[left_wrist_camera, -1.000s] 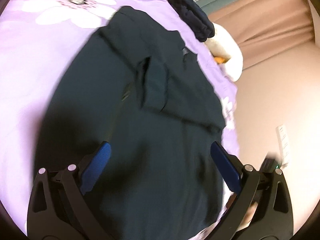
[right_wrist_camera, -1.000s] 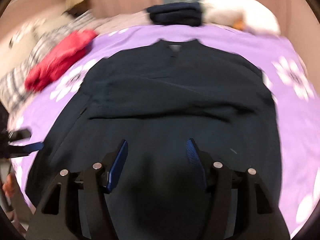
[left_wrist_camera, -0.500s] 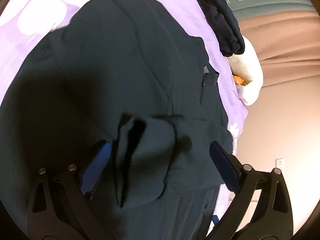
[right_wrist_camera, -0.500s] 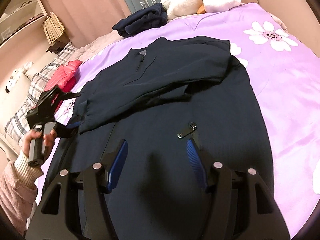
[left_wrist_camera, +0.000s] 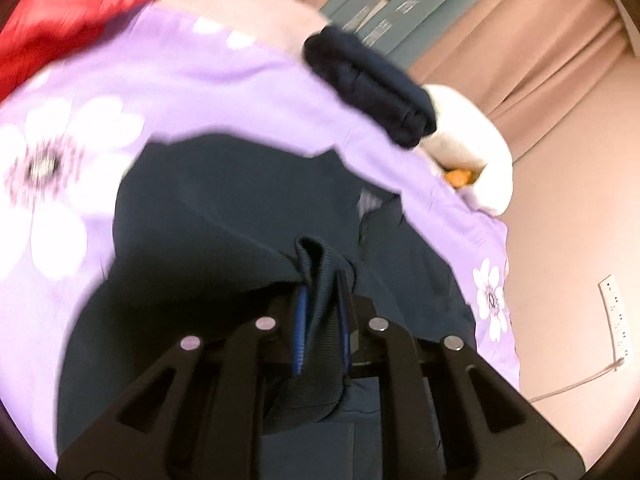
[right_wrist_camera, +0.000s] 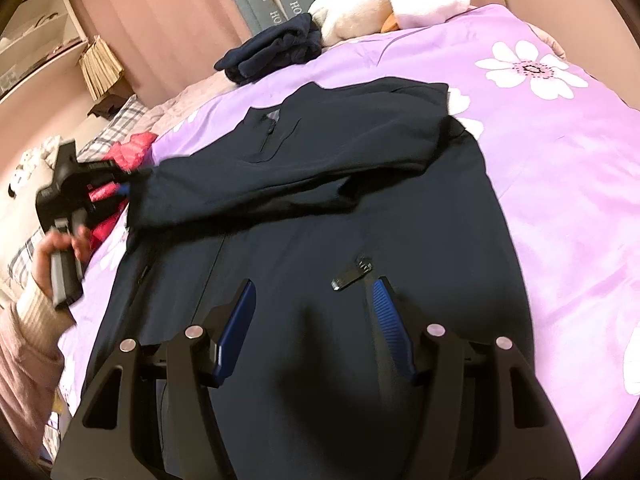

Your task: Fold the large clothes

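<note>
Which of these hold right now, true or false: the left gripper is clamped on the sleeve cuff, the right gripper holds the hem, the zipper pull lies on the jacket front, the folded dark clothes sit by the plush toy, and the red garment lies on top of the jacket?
1. The left gripper is shut on the sleeve cuff. True.
2. The right gripper holds the hem. False: its jaws stand open above the dark jacket, gripping nothing.
3. The zipper pull lies on the jacket front. True.
4. The folded dark clothes sit beside the white plush toy. True.
5. The red garment lies on the jacket. False: it lies off to the side on the purple bedspread, behind the left gripper.
</note>
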`<act>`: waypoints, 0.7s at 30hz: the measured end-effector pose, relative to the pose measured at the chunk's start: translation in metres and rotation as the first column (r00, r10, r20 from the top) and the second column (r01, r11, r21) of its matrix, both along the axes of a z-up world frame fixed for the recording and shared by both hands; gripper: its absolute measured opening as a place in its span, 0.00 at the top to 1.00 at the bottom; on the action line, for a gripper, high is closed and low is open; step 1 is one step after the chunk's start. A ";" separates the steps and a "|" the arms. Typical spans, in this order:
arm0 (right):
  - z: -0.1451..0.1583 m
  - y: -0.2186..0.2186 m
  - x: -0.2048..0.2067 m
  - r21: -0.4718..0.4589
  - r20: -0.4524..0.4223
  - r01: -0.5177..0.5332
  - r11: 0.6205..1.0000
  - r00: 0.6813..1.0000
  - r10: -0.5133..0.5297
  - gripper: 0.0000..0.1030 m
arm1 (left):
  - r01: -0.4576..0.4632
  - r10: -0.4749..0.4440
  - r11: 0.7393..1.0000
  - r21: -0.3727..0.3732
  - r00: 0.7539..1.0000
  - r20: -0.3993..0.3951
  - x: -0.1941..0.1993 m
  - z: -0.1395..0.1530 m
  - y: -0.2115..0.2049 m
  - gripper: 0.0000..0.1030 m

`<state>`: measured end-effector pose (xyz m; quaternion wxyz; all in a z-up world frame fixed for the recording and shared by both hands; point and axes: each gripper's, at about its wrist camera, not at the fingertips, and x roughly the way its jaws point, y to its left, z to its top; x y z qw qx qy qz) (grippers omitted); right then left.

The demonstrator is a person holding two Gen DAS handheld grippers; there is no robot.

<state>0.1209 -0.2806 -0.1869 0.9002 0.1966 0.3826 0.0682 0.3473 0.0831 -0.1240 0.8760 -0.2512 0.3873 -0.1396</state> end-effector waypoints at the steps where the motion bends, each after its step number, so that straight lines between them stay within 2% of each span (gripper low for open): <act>1: 0.000 -0.002 0.001 0.003 0.000 0.003 1.000 1.000 -0.003 0.40 | -0.002 0.002 1.000 0.005 1.000 0.017 0.005 0.004 -0.001 0.87; 4: -0.001 -0.007 0.006 0.001 -0.008 0.016 1.000 1.000 -0.016 0.40 | -0.007 0.007 1.000 0.023 0.999 0.034 0.012 -0.001 0.003 0.87; 6: -0.002 -0.011 0.009 0.000 -0.013 0.020 1.000 1.000 -0.020 0.40 | 0.010 -0.009 0.999 0.041 1.000 -0.022 0.019 -0.021 0.004 0.84; 8: -0.003 -0.014 0.010 -0.007 -0.022 0.026 1.000 0.999 -0.026 0.40 | 0.014 -0.008 0.999 0.050 0.993 -0.119 0.023 -0.049 0.008 0.79; 9: -0.004 -0.016 0.012 -0.007 -0.027 0.030 1.000 0.999 -0.031 0.40 | 0.015 -0.011 1.000 0.021 0.987 -0.162 0.021 -0.063 0.013 0.75; 10: -0.005 -0.018 0.014 -0.003 -0.031 0.032 0.999 0.999 -0.032 0.40 | 0.017 -0.016 1.000 0.002 0.983 -0.183 0.019 -0.069 0.016 0.64; 12: -0.008 -0.020 0.017 0.021 -0.040 0.027 0.999 0.999 -0.027 0.40 | 0.026 -0.033 0.999 -0.033 0.976 -0.214 0.015 -0.079 0.021 0.51; 13: -0.008 -0.019 0.020 0.036 -0.045 0.018 0.999 0.999 -0.016 0.40 | 0.034 -0.043 0.999 -0.042 0.974 -0.221 0.011 -0.081 0.021 0.49; 16: -0.010 -0.009 0.039 0.074 -0.049 -0.034 0.997 0.998 0.038 0.40 | 0.082 -0.099 0.993 -0.082 0.968 -0.230 0.007 -0.080 0.013 0.47; 19: -0.010 0.000 0.067 0.069 -0.033 -0.035 0.997 0.999 0.038 0.40 | 0.112 -0.127 0.991 -0.079 0.967 -0.221 0.006 -0.077 0.002 0.49; 20: -0.011 0.002 0.074 0.083 -0.030 -0.043 0.996 0.999 0.045 0.40 | 0.116 -0.129 0.991 -0.072 0.967 -0.220 0.006 -0.076 0.000 0.53; 21: -0.013 0.006 0.085 0.097 -0.031 -0.050 0.994 0.998 0.053 0.40 | 0.116 -0.129 0.991 -0.070 0.967 -0.221 0.006 -0.077 -0.001 0.68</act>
